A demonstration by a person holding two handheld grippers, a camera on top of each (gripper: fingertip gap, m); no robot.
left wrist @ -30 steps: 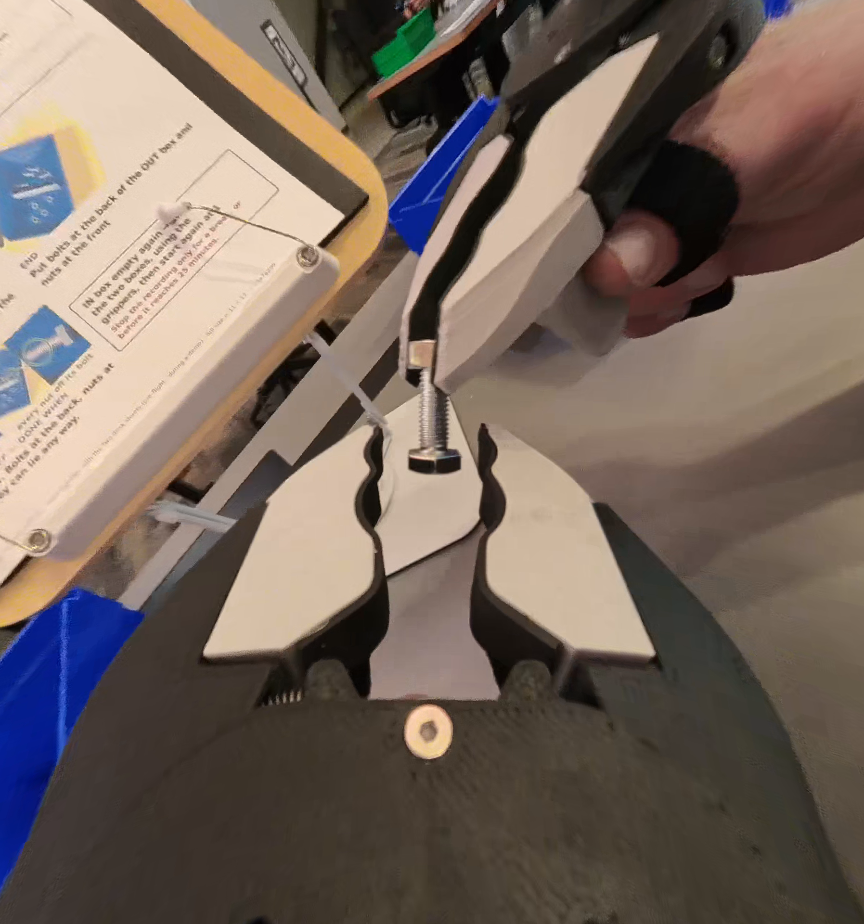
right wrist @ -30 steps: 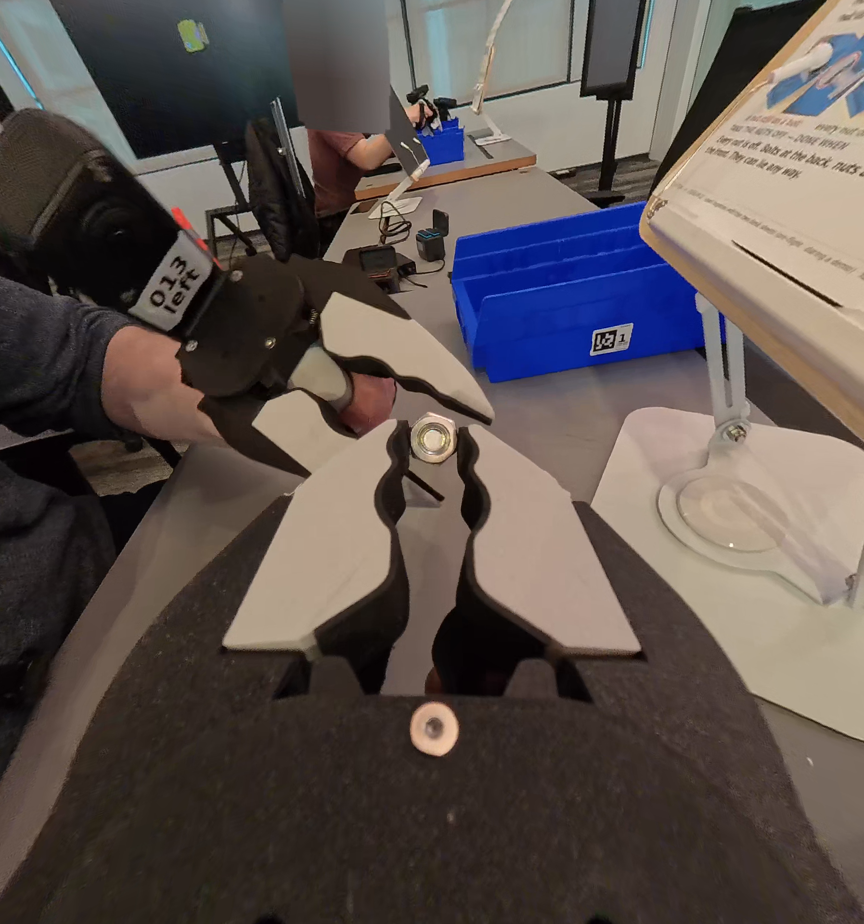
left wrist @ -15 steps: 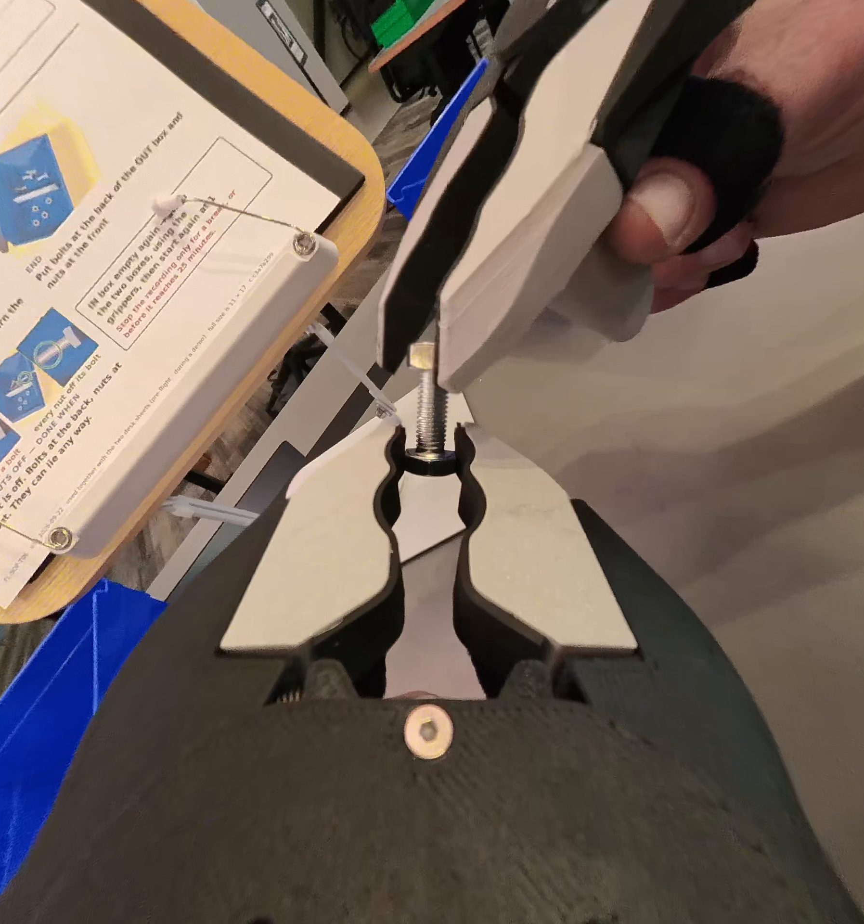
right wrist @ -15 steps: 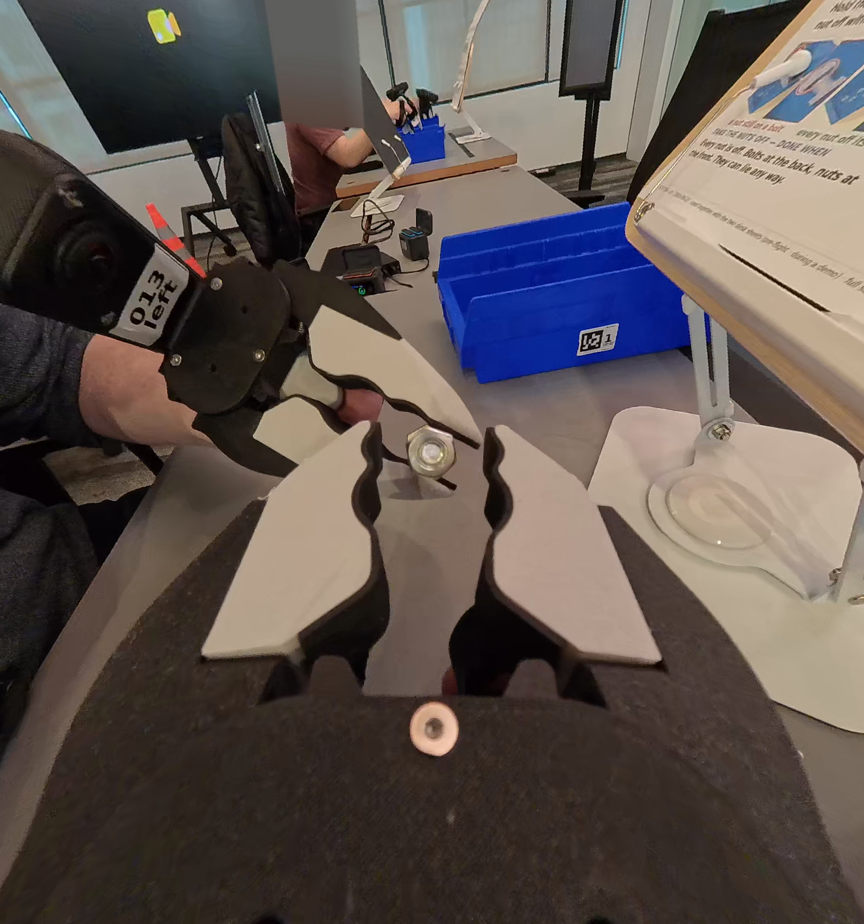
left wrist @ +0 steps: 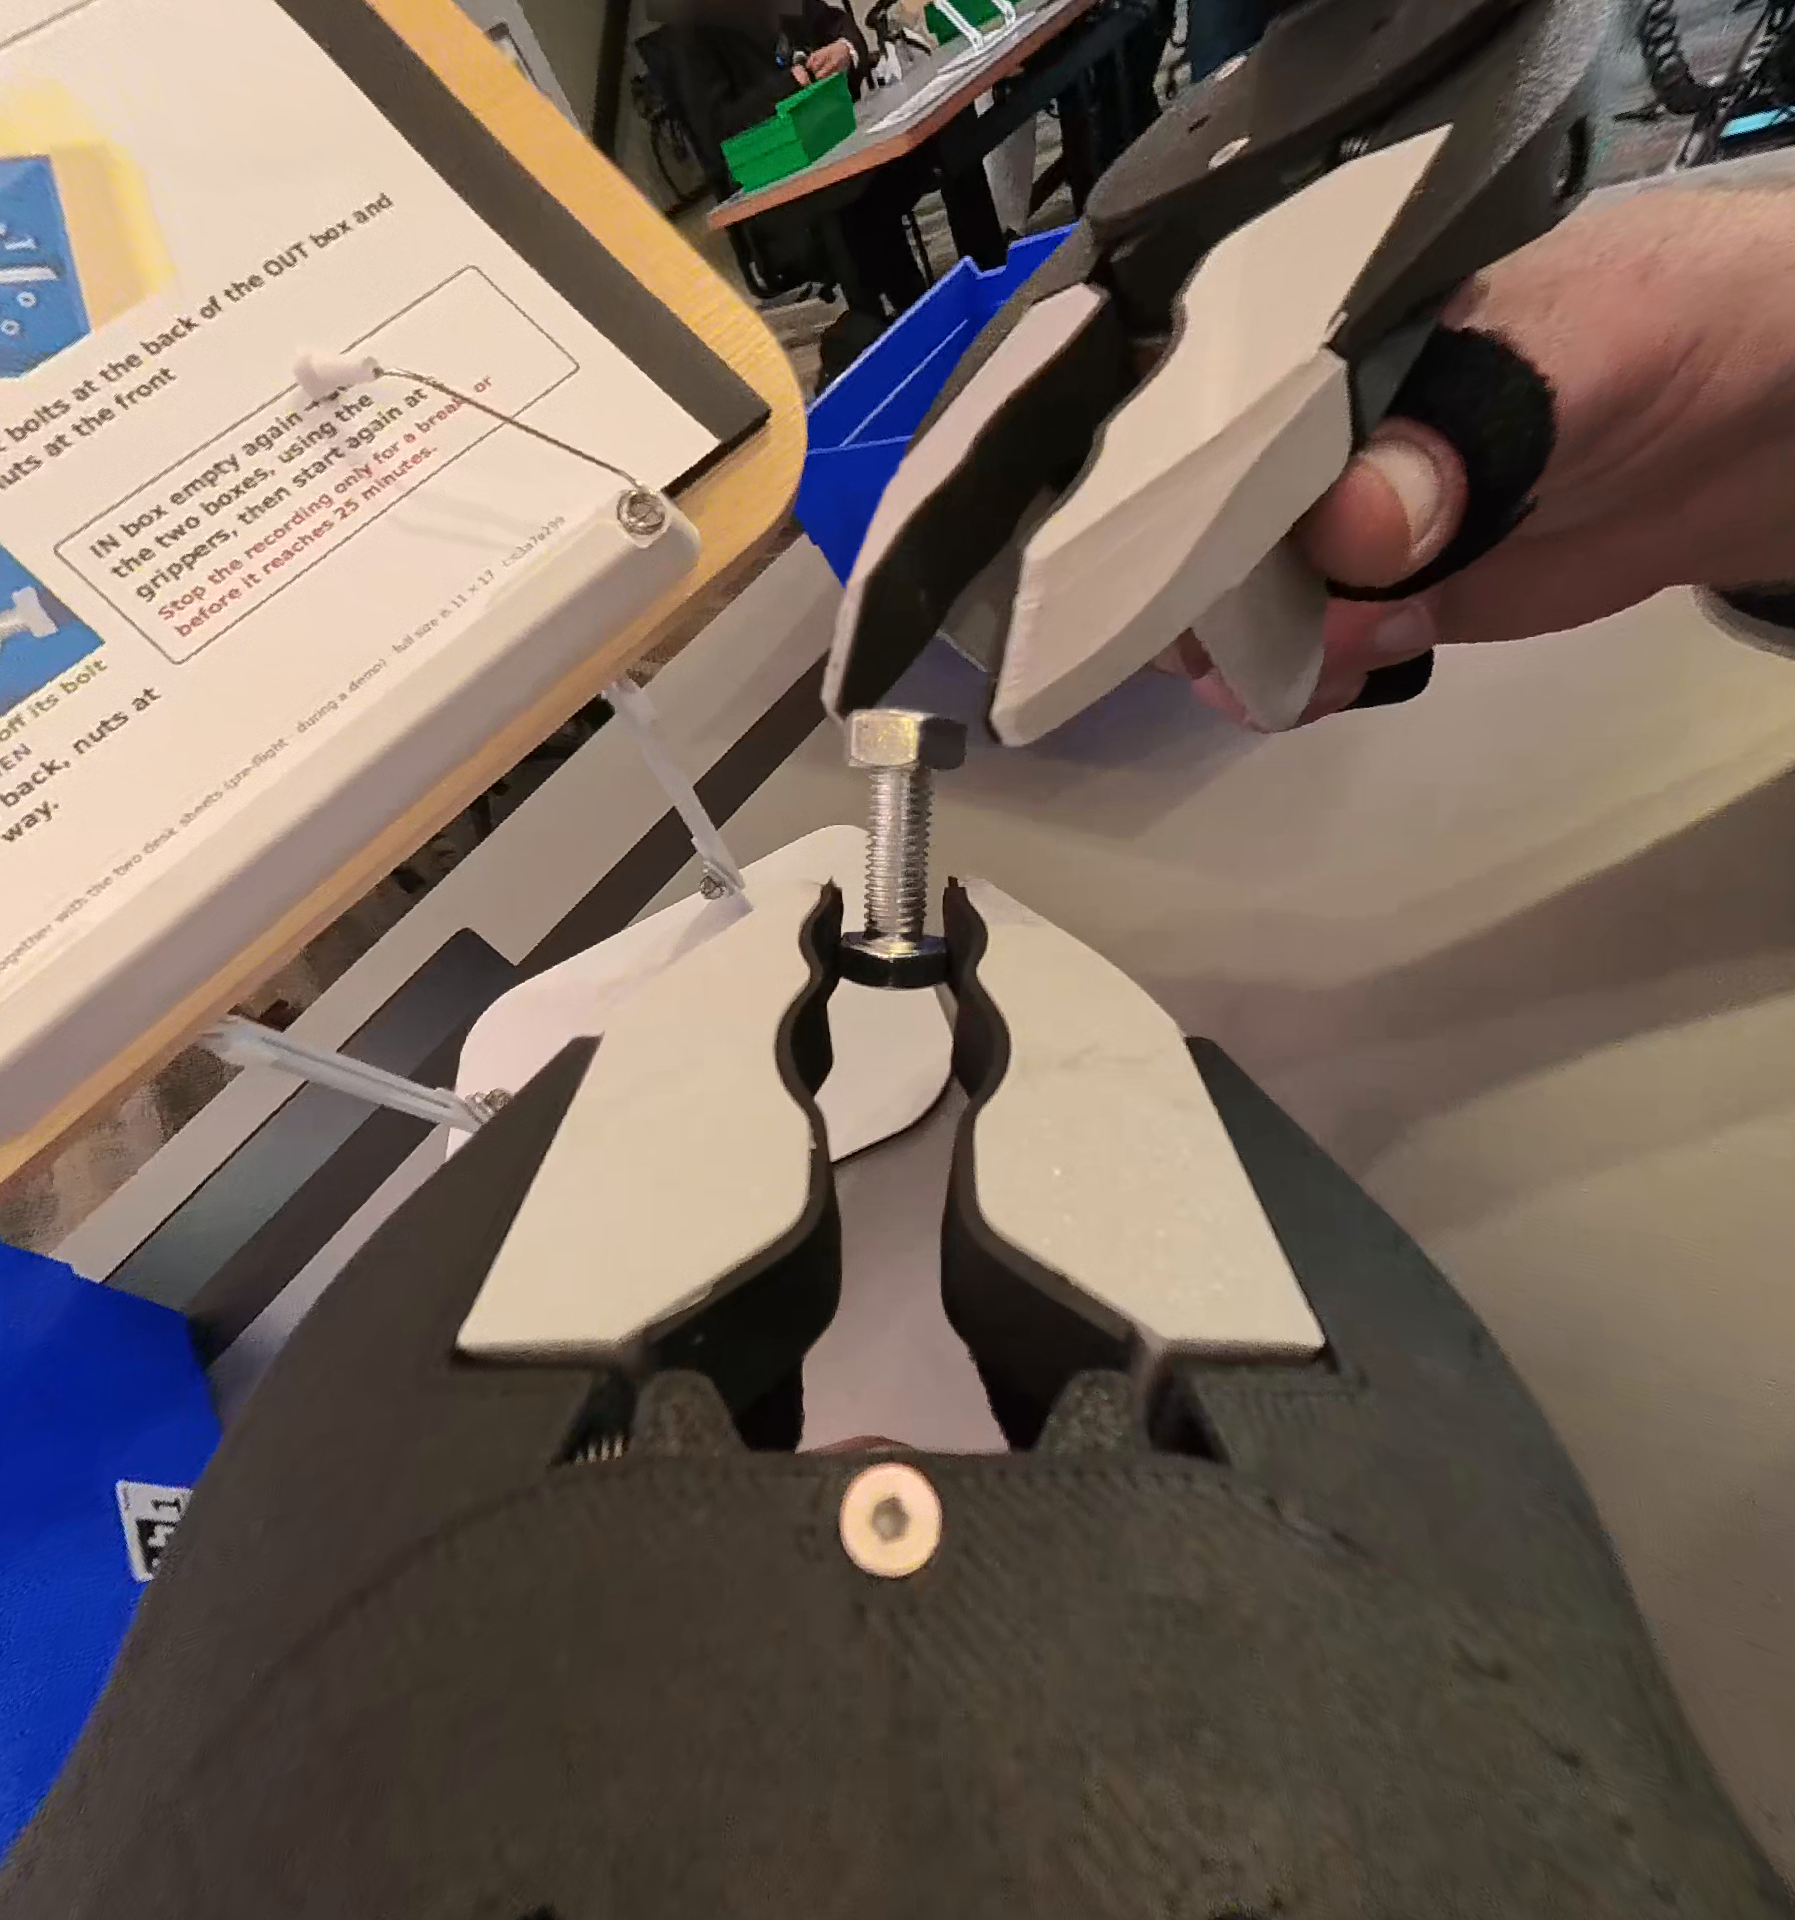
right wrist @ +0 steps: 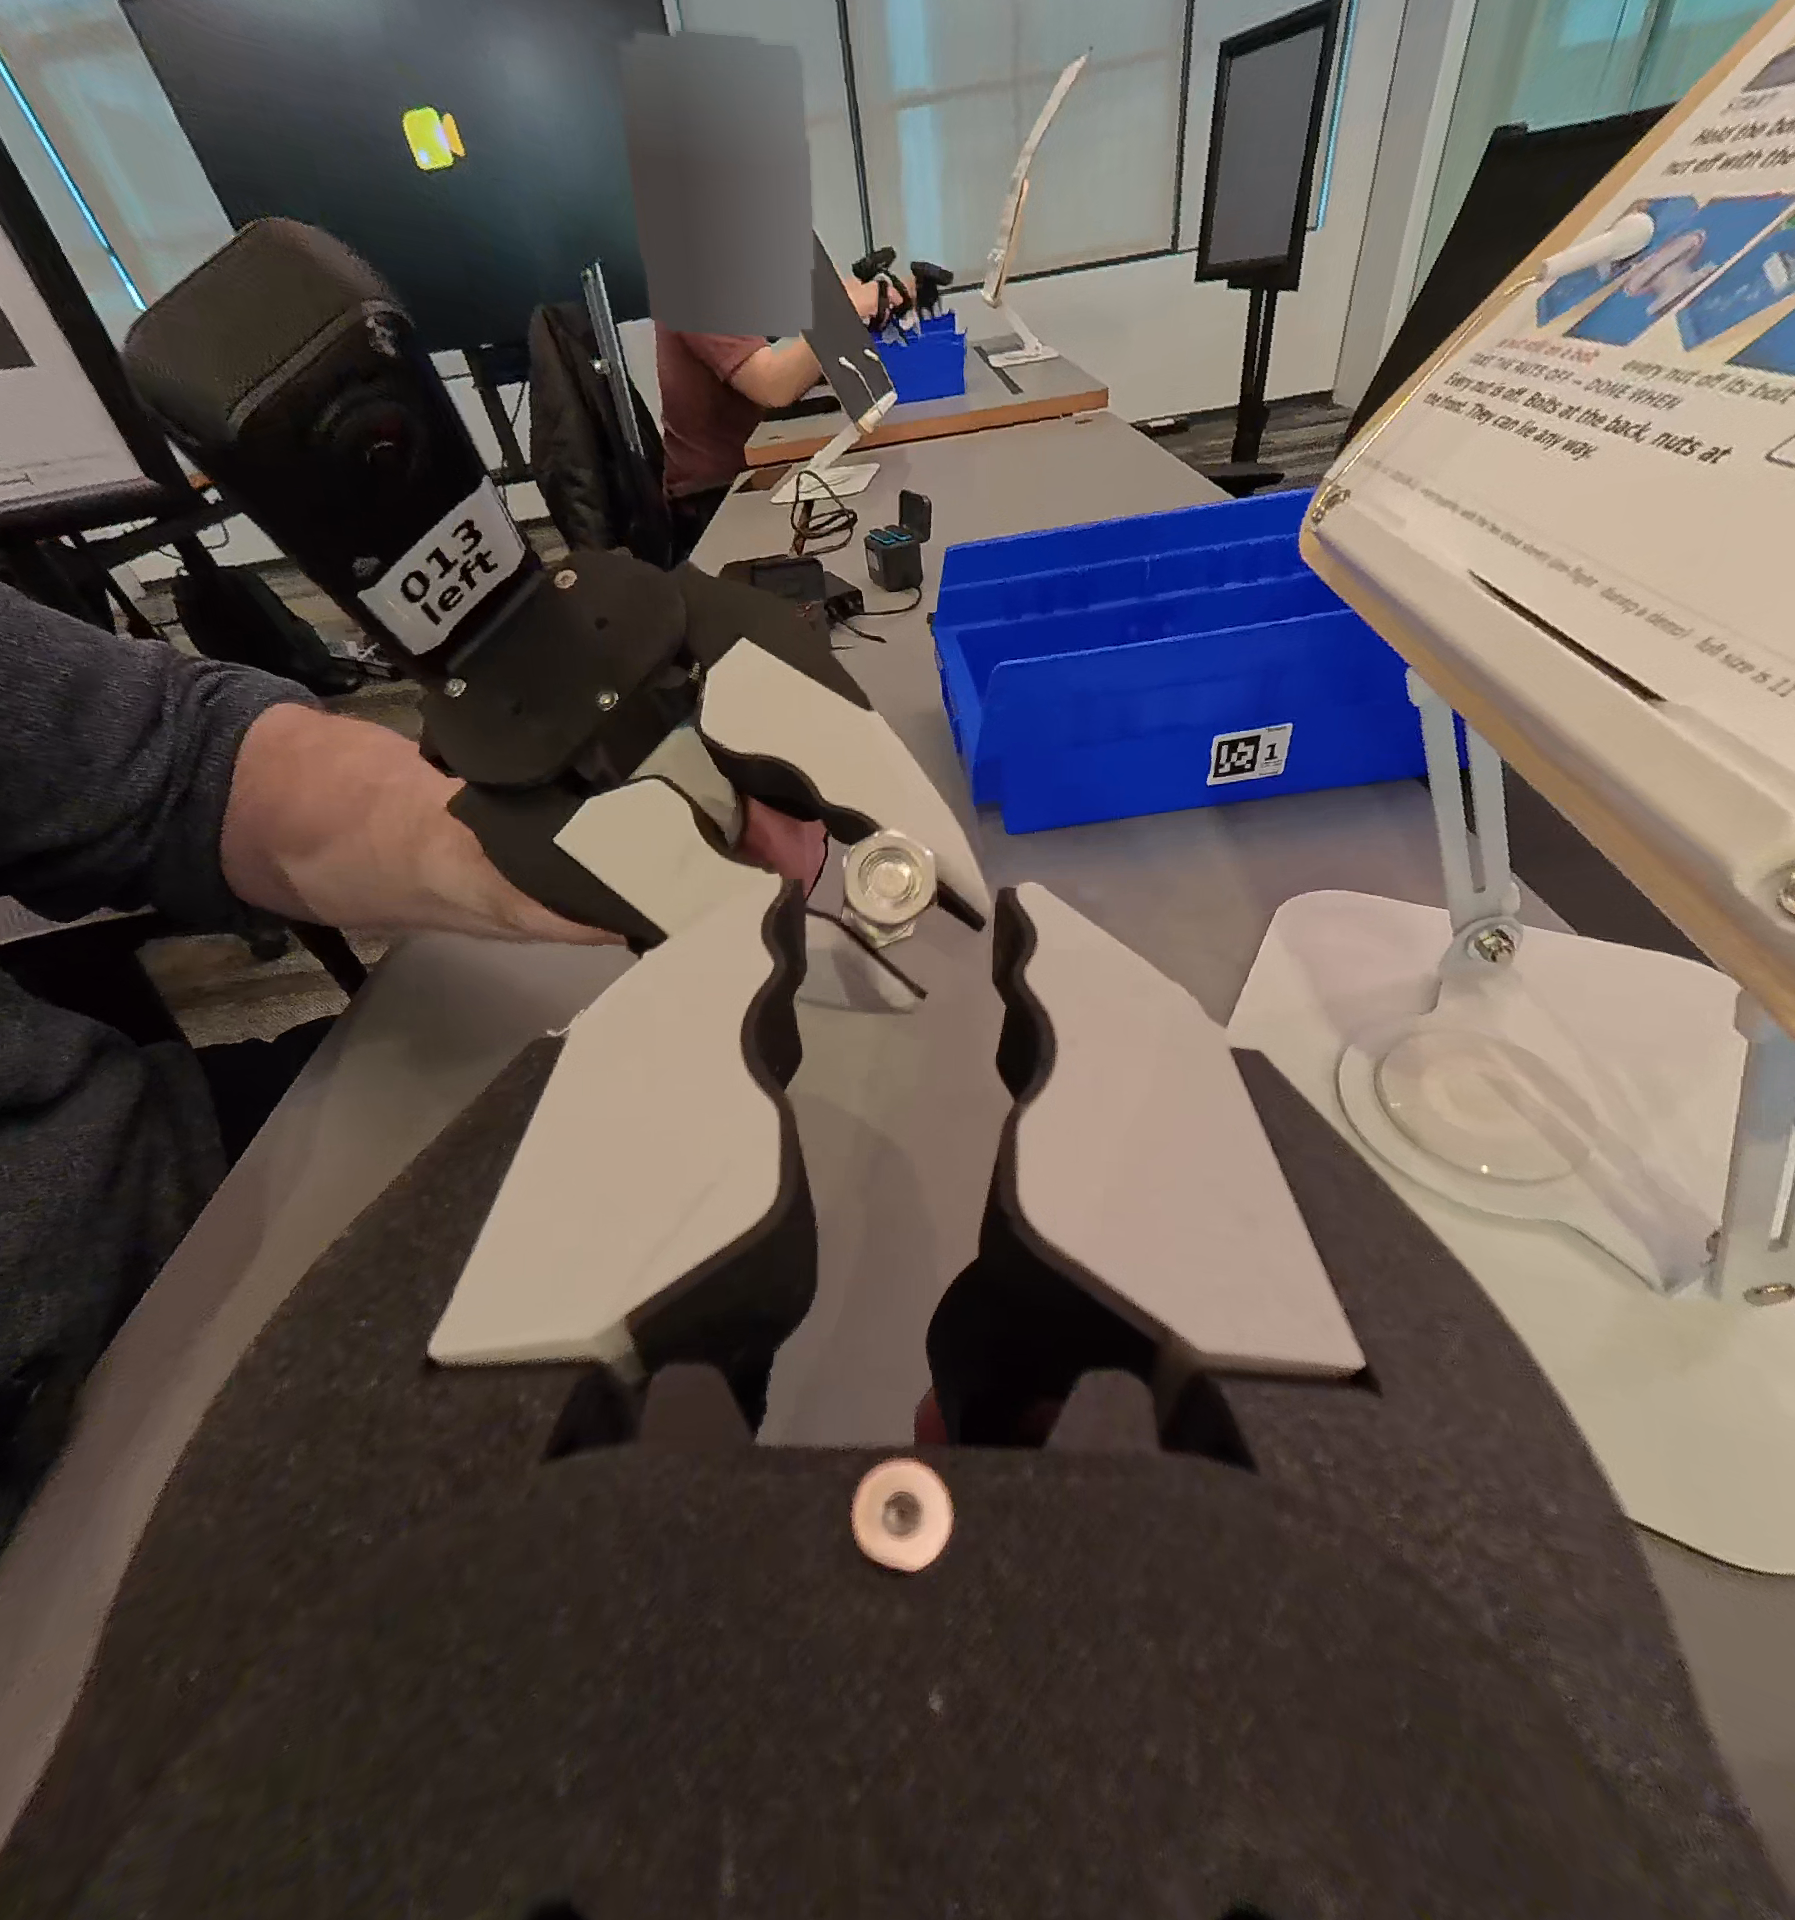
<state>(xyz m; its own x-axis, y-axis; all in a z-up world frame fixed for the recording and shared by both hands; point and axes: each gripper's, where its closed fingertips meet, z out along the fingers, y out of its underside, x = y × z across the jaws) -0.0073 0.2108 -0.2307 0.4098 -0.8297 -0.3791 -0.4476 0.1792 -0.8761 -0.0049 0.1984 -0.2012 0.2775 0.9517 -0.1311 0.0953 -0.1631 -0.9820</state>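
Two grippers: left gripper point(left wrist: 891, 920) clamps a bolt's point(left wrist: 898, 831) nut point(left wrist: 893, 958); right gripper point(right wrist: 893, 920) gapes, apparently empty.

Grey counter point(right wrist: 1132, 894), long, runs away toward back. On it: blue divided bin point(right wrist: 1173, 665) with square tag on front wall, white flat stand base point(right wrist: 1558, 1143) just beside bin, carrying tilted instruction board point(right wrist: 1620, 436). Farther back: small black devices point(right wrist: 888, 551), cables.
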